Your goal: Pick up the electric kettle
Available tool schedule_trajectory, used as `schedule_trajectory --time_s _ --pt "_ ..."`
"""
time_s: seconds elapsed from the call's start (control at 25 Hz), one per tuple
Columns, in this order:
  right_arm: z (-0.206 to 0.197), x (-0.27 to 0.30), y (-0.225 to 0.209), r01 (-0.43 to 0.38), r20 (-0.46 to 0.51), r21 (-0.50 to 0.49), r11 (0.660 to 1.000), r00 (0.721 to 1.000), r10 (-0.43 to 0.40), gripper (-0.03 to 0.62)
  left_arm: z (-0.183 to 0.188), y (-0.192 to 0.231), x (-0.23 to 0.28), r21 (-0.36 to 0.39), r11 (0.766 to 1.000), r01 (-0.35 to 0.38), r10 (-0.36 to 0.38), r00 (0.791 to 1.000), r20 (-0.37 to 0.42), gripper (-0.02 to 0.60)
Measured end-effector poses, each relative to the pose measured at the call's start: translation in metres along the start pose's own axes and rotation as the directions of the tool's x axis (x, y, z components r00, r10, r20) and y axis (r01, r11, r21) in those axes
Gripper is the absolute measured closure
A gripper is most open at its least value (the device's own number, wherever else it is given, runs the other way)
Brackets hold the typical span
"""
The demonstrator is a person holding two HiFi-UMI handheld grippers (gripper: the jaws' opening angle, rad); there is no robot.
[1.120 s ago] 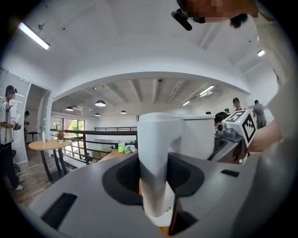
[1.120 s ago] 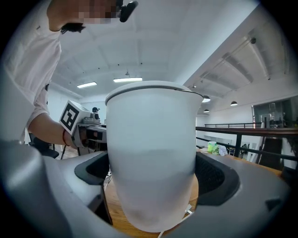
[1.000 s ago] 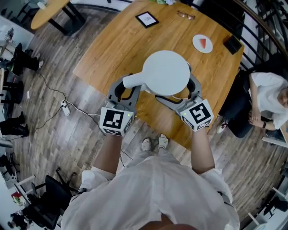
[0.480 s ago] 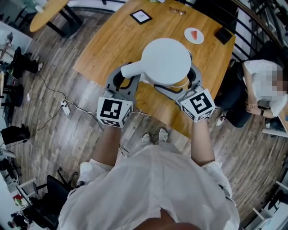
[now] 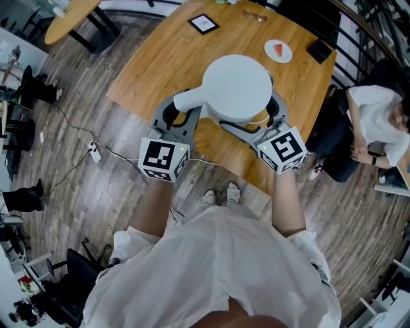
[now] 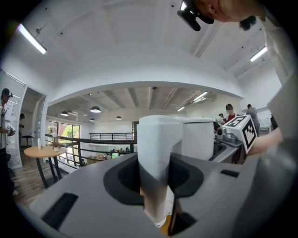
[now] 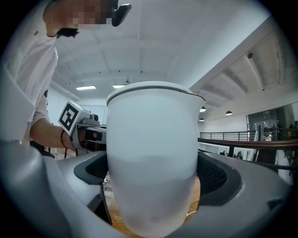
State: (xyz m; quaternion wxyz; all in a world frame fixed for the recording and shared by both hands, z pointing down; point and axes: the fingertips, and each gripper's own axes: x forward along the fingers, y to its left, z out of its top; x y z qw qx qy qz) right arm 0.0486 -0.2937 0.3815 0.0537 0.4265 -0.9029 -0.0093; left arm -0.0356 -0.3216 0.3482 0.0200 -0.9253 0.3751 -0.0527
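Observation:
The white electric kettle [image 5: 237,86] hangs above the wooden table [image 5: 160,61], held from both sides. My left gripper [image 5: 180,118] is shut on the kettle's handle [image 5: 189,99], which stands upright between the jaws in the left gripper view as a white handle [image 6: 153,158]. My right gripper [image 5: 257,125] is shut on the kettle's round body, and that body [image 7: 151,162] fills the right gripper view. Both grippers point level, towards each other. The kettle's underside is hidden.
On the table's far side lie a small plate with a red piece [image 5: 278,50], a framed card [image 5: 203,24], a black object [image 5: 318,49] and glasses [image 5: 254,16]. A seated person [image 5: 378,128] is at the right. A power strip and cable [image 5: 95,152] lie on the floor at the left.
The kettle and both grippers rose a little together from one second ago, then held still. Both grips are unchanged.

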Motion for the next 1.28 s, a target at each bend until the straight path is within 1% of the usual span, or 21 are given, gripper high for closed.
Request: schedule_trajectory --time_s 0.96,1.28 --pt "-0.004 -0.004 -0.002 -0.021 -0.001 -0.001 1.000 1.000 0.021 0.026 0.000 -0.005 0.001 -0.022 0.999 -0.024 0.024 1.000 -0.011 0.474" --pt "-0.005 -0.007 -0.012 -0.029 -0.002 -0.001 1.000 1.000 0.029 0.026 0.001 -0.010 0.010 -0.024 0.999 -0.031 0.031 0.999 -0.017 0.474"
